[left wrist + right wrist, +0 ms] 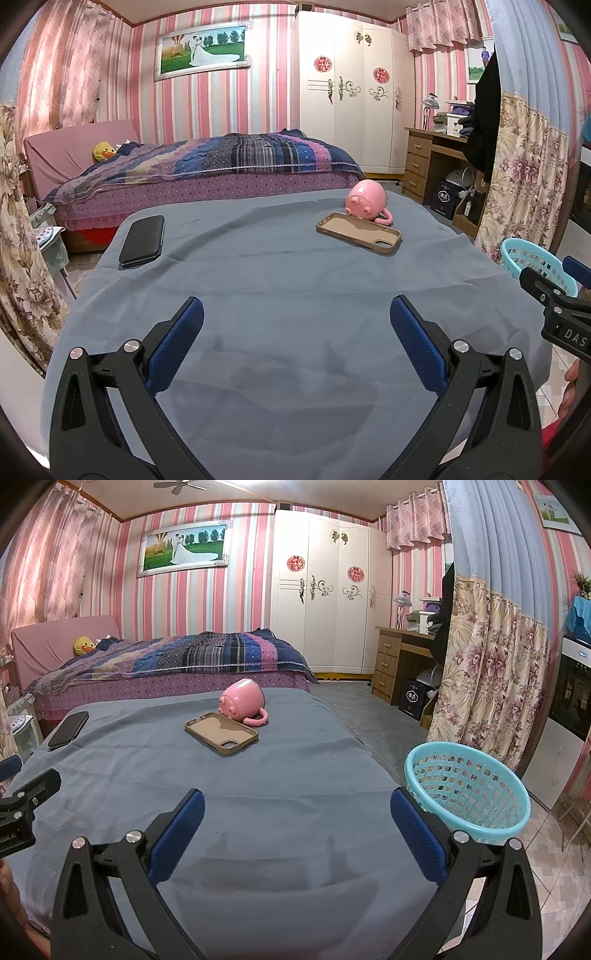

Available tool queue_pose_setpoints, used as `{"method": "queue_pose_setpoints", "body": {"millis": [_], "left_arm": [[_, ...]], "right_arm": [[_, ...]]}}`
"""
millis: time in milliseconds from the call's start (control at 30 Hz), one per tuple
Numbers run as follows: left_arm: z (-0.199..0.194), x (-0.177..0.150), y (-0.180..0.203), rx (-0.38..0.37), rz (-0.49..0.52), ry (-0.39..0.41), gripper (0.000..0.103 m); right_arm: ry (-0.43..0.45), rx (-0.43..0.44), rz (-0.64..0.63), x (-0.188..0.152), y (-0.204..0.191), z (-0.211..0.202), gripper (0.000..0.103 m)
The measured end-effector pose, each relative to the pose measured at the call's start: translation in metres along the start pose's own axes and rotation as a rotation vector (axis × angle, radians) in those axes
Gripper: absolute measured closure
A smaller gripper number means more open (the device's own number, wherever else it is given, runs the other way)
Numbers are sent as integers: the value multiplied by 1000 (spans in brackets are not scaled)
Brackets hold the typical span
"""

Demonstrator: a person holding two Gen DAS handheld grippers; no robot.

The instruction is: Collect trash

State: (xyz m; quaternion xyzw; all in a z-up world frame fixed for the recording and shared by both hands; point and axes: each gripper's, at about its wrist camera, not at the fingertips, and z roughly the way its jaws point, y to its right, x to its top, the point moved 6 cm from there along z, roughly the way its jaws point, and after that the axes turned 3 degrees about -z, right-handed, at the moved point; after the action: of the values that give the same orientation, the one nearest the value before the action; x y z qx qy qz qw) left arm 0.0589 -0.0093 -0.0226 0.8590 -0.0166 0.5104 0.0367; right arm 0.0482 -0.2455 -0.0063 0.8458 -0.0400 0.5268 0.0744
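Note:
A table under a blue-grey cloth (280, 280) (280, 768) holds a tan phone case (359, 233) (221, 733), a pink pig mug (366, 200) (242, 700) lying on its side just behind it, and a black phone (142, 240) (68, 730) at the far left. A turquoise mesh basket (466, 789) (535, 264) stands off the table's right edge. My left gripper (296, 321) is open and empty above the near cloth. My right gripper (297, 812) is open and empty, its right finger in front of the basket. No loose trash shows on the cloth.
A bed with a plaid quilt (221, 158) stands behind the table. A white wardrobe (325, 602) and a wooden desk (399, 657) are at the back right. A floral curtain (491, 664) hangs on the right, over tiled floor (554, 871).

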Motion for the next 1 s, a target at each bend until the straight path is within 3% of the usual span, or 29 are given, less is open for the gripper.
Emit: {"method": "queue_pose_setpoints", "body": {"millis": [1000], "left_arm": [[0,-2,1,1,27,3,5]], "right_arm": [[2,-1,2,0,1,0,5]]}}
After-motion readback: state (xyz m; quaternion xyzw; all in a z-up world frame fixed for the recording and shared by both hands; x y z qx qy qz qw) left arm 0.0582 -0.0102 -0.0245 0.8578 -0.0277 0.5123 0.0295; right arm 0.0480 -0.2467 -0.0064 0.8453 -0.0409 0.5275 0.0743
